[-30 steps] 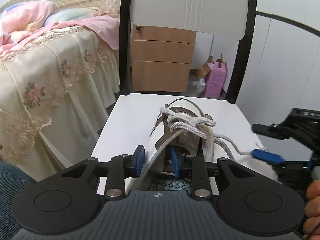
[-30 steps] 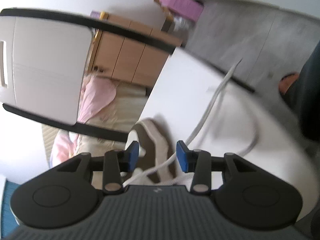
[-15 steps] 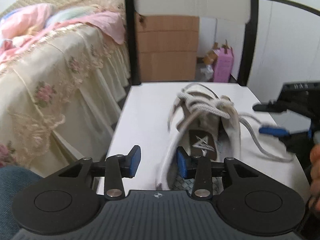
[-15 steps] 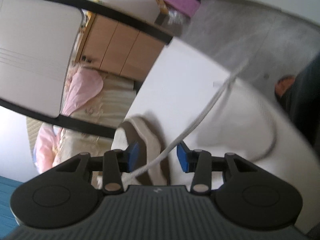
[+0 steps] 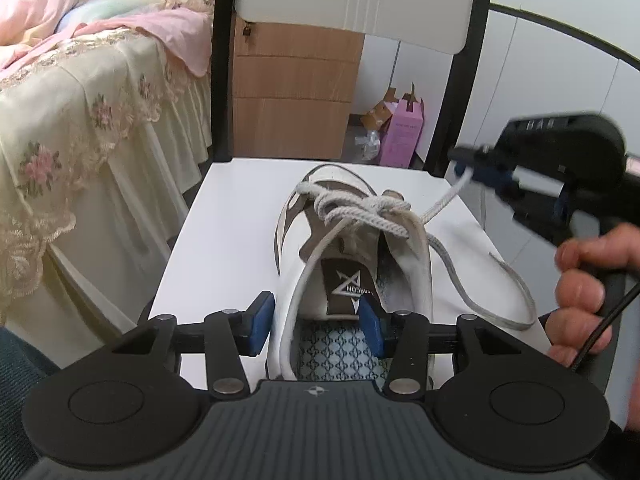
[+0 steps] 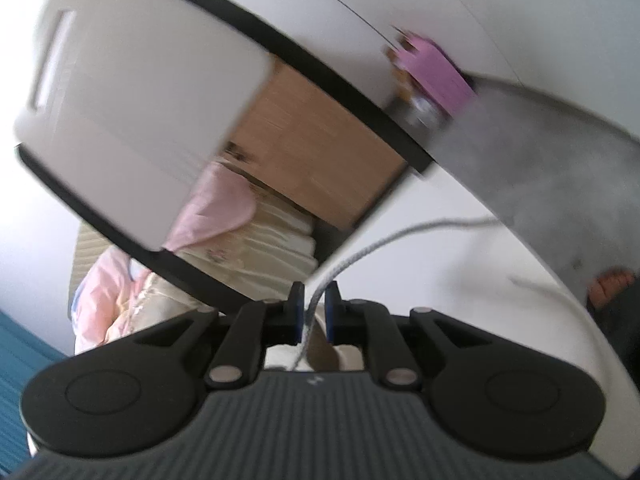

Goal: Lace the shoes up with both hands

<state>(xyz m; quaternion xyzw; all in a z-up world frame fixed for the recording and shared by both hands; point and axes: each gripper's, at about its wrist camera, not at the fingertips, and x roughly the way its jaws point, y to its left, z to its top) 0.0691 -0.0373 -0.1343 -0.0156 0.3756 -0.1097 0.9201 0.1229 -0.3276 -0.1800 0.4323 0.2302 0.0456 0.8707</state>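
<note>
A white and brown sneaker with thick white laces (image 5: 352, 248) sits on the white seat of a chair (image 5: 224, 224), toe pointing at the chair back. The laces are bunched in a loose tangle near the top of the shoe.

The left hand-held gripper (image 5: 316, 322) is about half wide and its jaws are opening. The near side wall of the shoe stands between its blue pads (image 5: 260, 320), but they do not press on it. The right hand-held gripper (image 6: 311, 310) is narrow and its jaws are closing. One long white lace end (image 5: 440, 204) runs between them, up from the shoe to the right.

What could go wrong? With nothing pinning the shoe, a hard pull on the lace could drag or tip it toward the seat's edge. The lace could also slip out if the pinch is weak. A pull might tighten the tangle into a bad knot.

The seat is smooth and white, so the shoe may slide easily. Left of the chair is a bed with a cream lace cover (image 5: 80, 128) and pink blankets. Behind the chair stand wooden drawers (image 5: 292, 92), and a pink box (image 5: 402, 132) sits on the grey floor.
</note>
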